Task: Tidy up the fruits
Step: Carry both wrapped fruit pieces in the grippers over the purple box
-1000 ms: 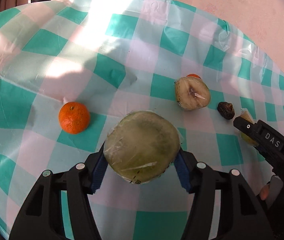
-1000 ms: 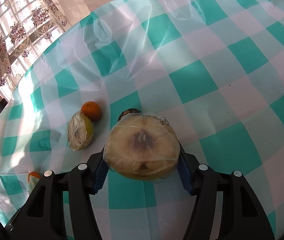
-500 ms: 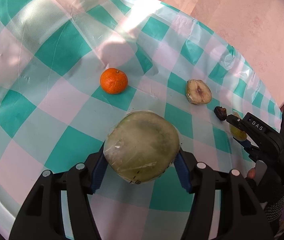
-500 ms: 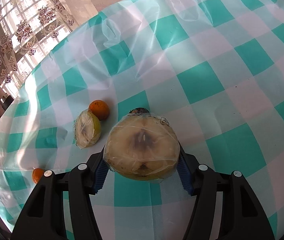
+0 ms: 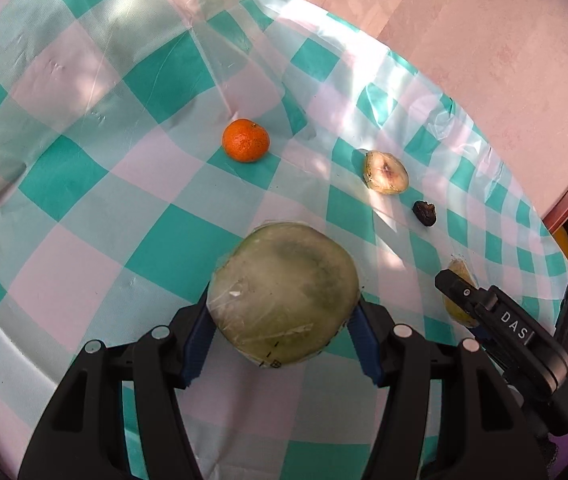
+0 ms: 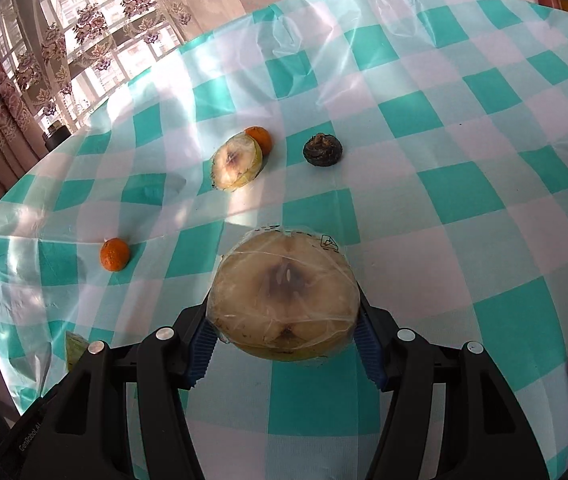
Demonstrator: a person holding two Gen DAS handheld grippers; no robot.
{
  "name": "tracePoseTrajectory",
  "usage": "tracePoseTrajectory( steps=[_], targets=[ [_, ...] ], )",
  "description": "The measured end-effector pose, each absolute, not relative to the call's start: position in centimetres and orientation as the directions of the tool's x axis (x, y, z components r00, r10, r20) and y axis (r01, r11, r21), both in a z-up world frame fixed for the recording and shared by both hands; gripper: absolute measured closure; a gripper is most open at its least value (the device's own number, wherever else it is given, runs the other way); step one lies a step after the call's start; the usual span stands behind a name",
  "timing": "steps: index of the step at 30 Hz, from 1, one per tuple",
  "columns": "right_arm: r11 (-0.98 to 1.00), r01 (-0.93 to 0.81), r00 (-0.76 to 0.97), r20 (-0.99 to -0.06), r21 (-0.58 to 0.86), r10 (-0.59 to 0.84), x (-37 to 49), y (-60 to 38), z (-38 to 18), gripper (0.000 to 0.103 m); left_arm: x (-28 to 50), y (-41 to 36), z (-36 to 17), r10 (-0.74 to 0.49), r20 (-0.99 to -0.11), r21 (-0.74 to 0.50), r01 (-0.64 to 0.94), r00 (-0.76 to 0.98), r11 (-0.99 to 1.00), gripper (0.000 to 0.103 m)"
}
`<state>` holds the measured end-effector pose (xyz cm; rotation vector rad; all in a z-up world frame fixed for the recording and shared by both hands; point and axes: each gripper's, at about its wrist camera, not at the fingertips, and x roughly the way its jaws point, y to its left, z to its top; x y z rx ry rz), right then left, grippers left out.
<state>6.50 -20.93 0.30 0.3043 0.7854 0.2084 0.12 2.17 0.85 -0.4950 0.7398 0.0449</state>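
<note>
My left gripper (image 5: 281, 340) is shut on a plastic-wrapped green fruit half (image 5: 284, 296), held above the checkered tablecloth (image 5: 83, 168). My right gripper (image 6: 284, 344) is shut on a wrapped pale yellow fruit half (image 6: 281, 294) with a brown core; it also shows at the right of the left wrist view (image 5: 460, 300). On the cloth lie a tangerine (image 5: 245, 140), another wrapped fruit half (image 5: 386, 172) and a small dark shrivelled fruit (image 5: 424, 213). The right wrist view shows the same fruit half (image 6: 235, 162), a tangerine behind it (image 6: 261, 136), the dark fruit (image 6: 321, 150) and a second tangerine (image 6: 114, 255).
The table's edge curves at the left in the right wrist view, with a curtained window (image 6: 83, 32) behind. A pink wall (image 5: 484, 40) lies beyond the table's far edge in the left wrist view. A dark container (image 6: 55, 135) stands by the window.
Both grippers have risen and pulled back with their fruit halves held. The fruits on the cloth now look smaller and farther away. The dark fruit has come out from behind the right gripper's fruit.
</note>
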Motion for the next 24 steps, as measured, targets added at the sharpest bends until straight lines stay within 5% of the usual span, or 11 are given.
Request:
tracePoseTrajectory(
  steps=[24],
  targets=[
    [0.975,-0.167,0.722,-0.655,0.146,0.222,-8.3,-17.5,1.7,0.044,-6.8,1.2,2.1,-0.199,-0.55,-0.424,-0.066,0.811,0.903,0.043]
  ],
)
